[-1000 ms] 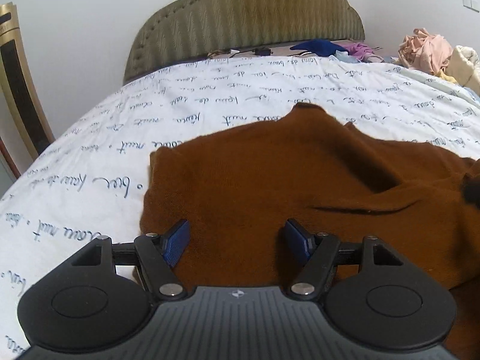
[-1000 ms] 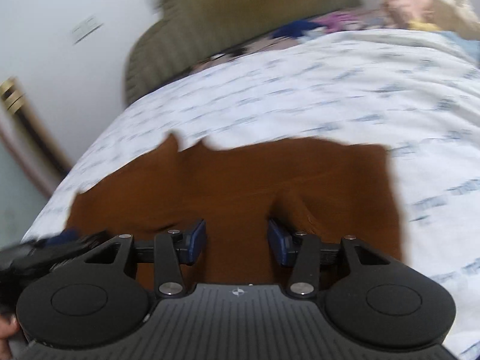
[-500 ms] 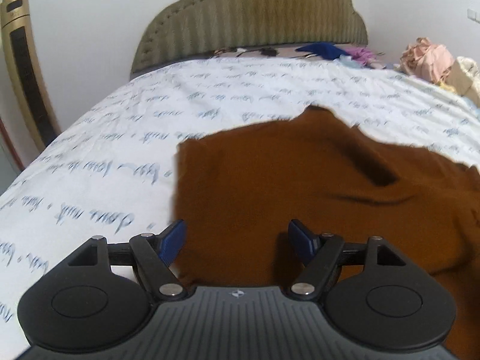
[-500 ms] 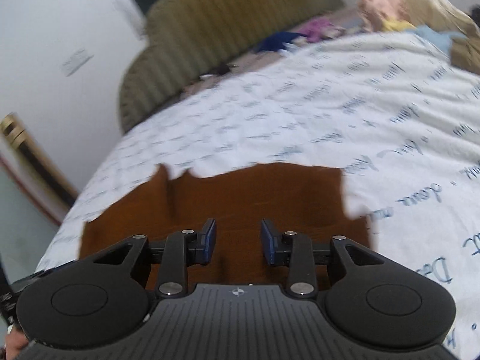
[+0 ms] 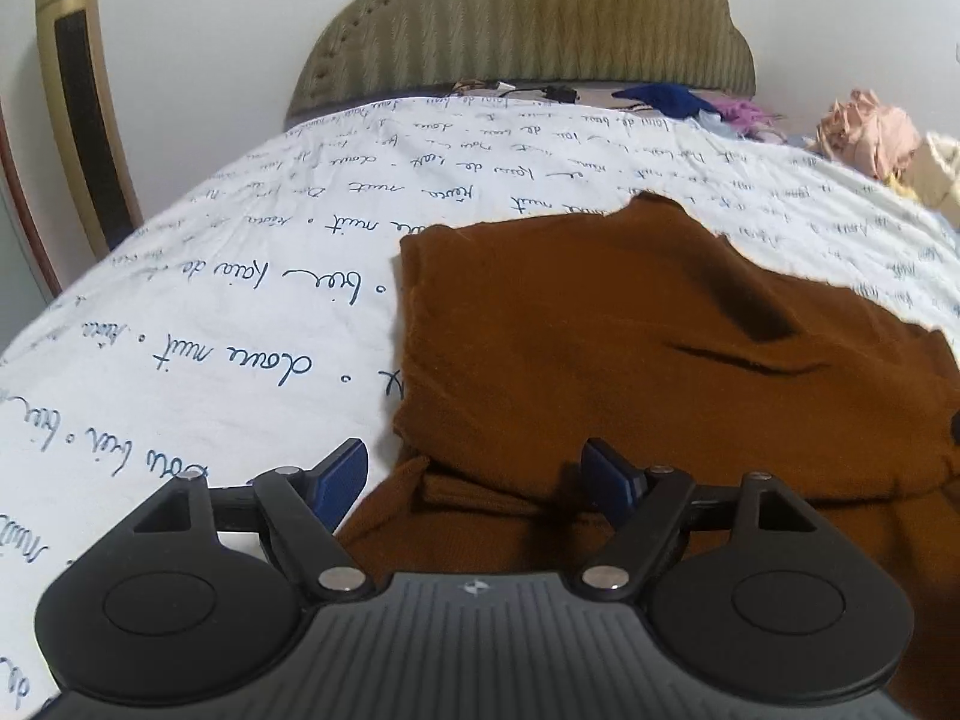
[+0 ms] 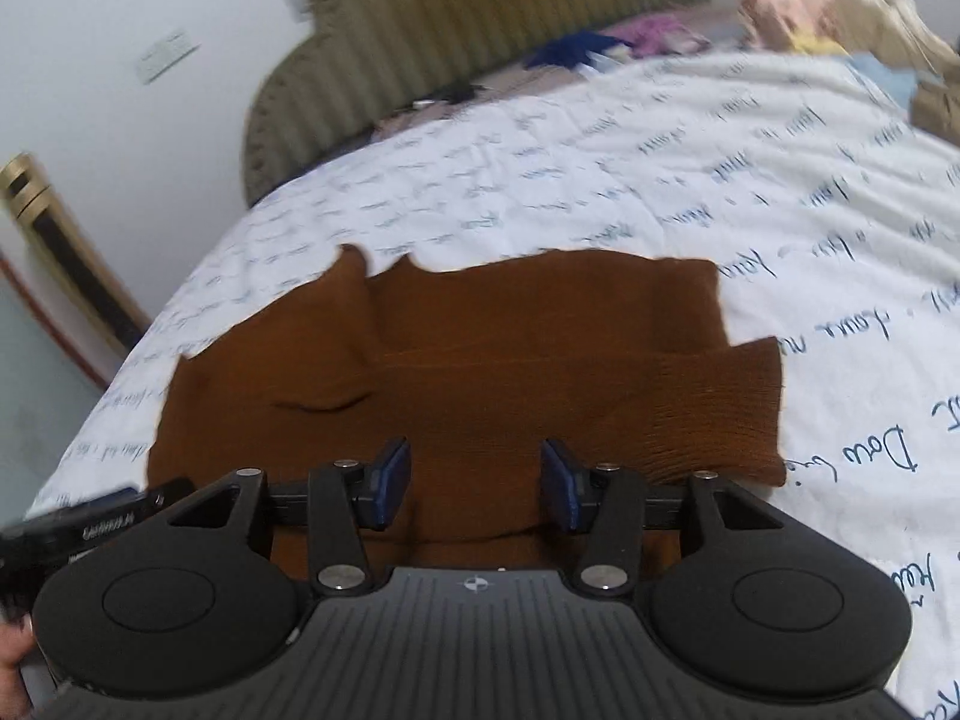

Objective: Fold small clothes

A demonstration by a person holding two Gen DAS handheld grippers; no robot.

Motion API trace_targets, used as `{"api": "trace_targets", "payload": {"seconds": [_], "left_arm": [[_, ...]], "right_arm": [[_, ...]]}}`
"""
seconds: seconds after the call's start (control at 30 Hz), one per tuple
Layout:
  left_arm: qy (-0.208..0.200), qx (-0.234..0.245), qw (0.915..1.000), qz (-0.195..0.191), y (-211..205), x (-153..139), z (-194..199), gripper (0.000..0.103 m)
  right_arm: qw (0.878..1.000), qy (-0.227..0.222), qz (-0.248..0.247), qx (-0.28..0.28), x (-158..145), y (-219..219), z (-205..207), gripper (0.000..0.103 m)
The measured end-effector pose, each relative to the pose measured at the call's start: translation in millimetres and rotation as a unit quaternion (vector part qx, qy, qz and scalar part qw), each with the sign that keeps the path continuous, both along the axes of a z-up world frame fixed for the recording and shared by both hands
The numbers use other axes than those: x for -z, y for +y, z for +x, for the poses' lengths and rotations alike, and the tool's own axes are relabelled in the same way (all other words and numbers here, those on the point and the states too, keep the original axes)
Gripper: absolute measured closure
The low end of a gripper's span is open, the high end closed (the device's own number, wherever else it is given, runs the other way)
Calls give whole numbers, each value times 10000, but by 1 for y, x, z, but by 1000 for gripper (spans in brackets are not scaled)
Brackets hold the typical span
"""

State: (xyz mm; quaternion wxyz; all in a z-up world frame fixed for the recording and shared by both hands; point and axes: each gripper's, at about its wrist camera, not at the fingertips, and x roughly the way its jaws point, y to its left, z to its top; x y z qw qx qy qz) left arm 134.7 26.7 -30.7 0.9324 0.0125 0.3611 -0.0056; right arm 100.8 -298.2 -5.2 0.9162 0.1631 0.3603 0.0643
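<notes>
A brown knit garment (image 5: 630, 336) lies spread on the white bed sheet with blue handwriting print (image 5: 252, 300). My left gripper (image 5: 474, 474) hovers over the garment's near left corner, its jaws wide and still opening, pads off the cloth. In the right wrist view the same brown garment (image 6: 480, 360) shows a ribbed band at its right end. My right gripper (image 6: 474, 480) sits above the garment's near edge, jaws opening, pads clear of the fabric. The left gripper's body (image 6: 90, 528) shows at the lower left of the right wrist view.
An olive padded headboard (image 5: 522, 18) stands at the far end of the bed. A pile of pink and cream clothes (image 5: 876, 132) lies at the far right, with blue and purple garments (image 5: 660, 99) by the headboard. A gold-framed fixture (image 5: 72, 102) stands on the left.
My left gripper has shifted left toward the garment's corner and opened a little wider. My right gripper narrowed, then opened again, and the garment's ribbed right end came into sight.
</notes>
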Motion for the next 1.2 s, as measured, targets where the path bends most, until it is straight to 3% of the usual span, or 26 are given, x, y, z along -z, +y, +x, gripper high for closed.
{"api": "trace_targets", "payload": {"seconds": [0.1, 0.17, 0.23, 0.33, 0.5, 0.73, 0.87, 1.13, 1.2], "left_arm": [[83, -19, 9999, 98, -2, 10, 4, 24], [140, -87, 9998, -76, 3, 14, 5, 23], [137, -130, 9995, -255, 9, 12, 1, 23], [110, -131, 9995, -277, 15, 7, -8, 25], [1, -88, 9999, -137, 24, -6, -34, 25], [-215, -37, 9997, 72, 46, -28, -86, 25], [-271, -66, 9994, 211, 60, -30, -115, 25], [102, -452, 9982, 384, 85, -11, -141, 25], [162, -537, 9977, 384, 90, -6, -145, 25]], "right_arm": [[9985, 289, -464, -57, 14, 19, 7, 48], [9969, 591, -518, -38, 32, 22, 16, 48], [9970, 501, -587, -32, 31, 26, 13, 47], [9989, 371, -286, -27, 20, 23, 2, 47], [9992, 28, -380, -83, -7, 9, -47, 47], [9987, 29, -495, -73, -22, -28, -129, 46], [9987, 88, -500, 0, -16, -39, -169, 45], [9992, 326, -84, 207, 15, -52, -205, 45], [9991, 354, 12, 213, 20, -53, -213, 40]]}}
